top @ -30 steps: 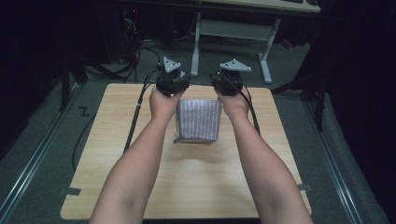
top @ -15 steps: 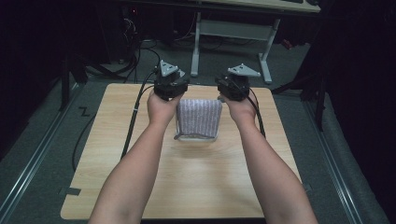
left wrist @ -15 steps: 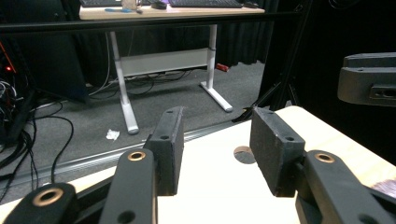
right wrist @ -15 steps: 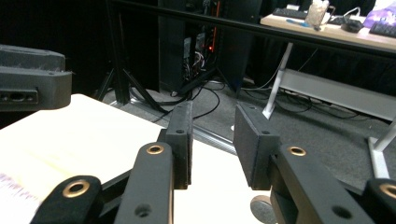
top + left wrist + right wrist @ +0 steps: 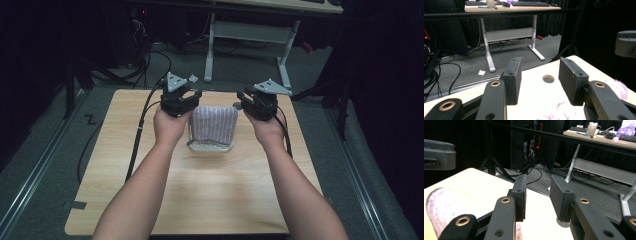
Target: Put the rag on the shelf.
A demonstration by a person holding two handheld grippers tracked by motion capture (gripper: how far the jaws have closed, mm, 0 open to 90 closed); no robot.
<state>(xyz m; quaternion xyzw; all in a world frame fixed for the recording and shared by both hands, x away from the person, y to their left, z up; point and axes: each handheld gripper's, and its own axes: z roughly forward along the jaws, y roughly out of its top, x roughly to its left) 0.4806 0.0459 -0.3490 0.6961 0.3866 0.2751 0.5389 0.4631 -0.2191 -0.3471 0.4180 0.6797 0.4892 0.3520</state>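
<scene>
A folded cloth with fine purple and white stripes (image 5: 214,125) lies on the wooden table (image 5: 200,200), a little beyond its middle. My left gripper (image 5: 181,95) is held beside the cloth's far left corner. Its jaws stand open with nothing between them (image 5: 539,67), and the cloth's edge (image 5: 559,113) lies just under them. My right gripper (image 5: 260,100) is by the cloth's far right corner. Its jaws (image 5: 537,187) have just been opening and hold nothing. The cloth (image 5: 446,205) lies to their left.
The tabletop has a round hole (image 5: 548,78) near its far edge. Beyond the table are a grey floor with cables (image 5: 150,55) and a white-legged desk (image 5: 250,30). A cable (image 5: 140,130) trails from the left gripper across the table's left side.
Both grippers have drawn back a little from the table's far edge, and the right one has shifted to the right. The cloth lies where it was.
</scene>
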